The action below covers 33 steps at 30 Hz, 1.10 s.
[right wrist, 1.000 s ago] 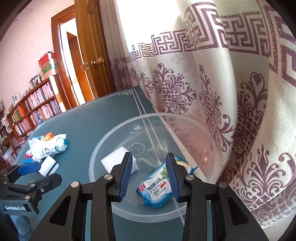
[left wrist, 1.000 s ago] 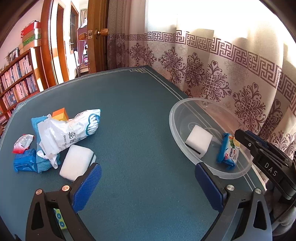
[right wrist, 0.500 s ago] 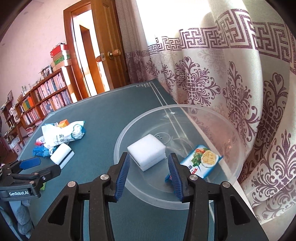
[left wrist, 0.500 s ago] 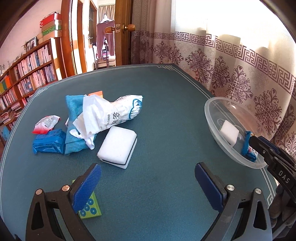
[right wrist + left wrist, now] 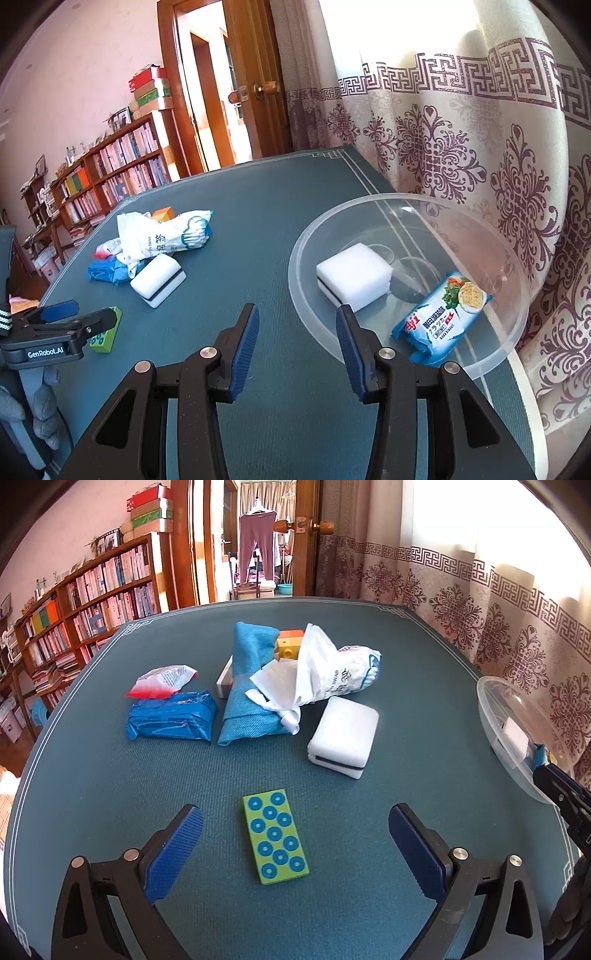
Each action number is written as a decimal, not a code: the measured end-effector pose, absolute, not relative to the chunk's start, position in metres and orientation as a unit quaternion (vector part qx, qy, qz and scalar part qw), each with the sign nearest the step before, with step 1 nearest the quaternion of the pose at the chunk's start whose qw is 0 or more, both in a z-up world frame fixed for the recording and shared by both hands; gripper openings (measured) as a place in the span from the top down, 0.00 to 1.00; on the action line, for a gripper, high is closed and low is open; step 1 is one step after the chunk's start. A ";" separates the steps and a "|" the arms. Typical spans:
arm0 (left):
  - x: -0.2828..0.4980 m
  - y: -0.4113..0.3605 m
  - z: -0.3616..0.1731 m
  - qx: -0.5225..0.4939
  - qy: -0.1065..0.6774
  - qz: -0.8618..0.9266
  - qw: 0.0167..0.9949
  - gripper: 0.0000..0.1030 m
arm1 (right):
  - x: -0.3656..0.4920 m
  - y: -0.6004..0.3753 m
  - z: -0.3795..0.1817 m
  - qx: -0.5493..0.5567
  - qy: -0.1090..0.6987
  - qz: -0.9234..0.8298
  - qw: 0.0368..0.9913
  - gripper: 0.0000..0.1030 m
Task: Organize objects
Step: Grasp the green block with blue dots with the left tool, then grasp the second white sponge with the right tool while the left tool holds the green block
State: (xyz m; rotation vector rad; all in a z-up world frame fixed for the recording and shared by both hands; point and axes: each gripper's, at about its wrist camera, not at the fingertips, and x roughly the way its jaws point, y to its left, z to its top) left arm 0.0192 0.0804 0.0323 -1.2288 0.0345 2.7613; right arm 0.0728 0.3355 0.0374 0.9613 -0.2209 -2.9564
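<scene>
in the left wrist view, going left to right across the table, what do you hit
blue packet → teal cloth → white sponge → clear bowl at the right edge

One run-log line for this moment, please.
left tongs: open, over green block | right tongs: open, empty | bowl: sponge, cracker pack

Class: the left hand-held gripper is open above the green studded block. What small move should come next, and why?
Probably lower the left hand-held gripper onto the green studded block and close. The block lies flat between the open jaws, apart from the other things, and the clear bowl already holds two items.
</scene>
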 end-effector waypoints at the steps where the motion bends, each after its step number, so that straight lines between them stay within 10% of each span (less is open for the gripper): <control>1: 0.020 0.078 0.031 -0.407 0.011 0.912 0.056 0.00 | 0.073 0.332 0.037 0.310 -0.069 -0.948 0.016 0.56; 19: 0.010 0.057 0.007 -0.444 0.003 0.895 0.031 0.23 | 0.064 0.292 0.029 0.334 -0.056 -0.939 0.059 0.55; 27: 0.015 0.061 0.007 -0.419 0.021 0.907 0.043 0.64 | 0.049 0.277 0.027 0.357 -0.058 -0.928 0.089 0.55; 33: 0.016 0.058 0.008 -0.410 0.015 0.910 0.061 0.70 | 0.028 0.260 0.023 0.382 -0.068 -0.914 0.119 0.46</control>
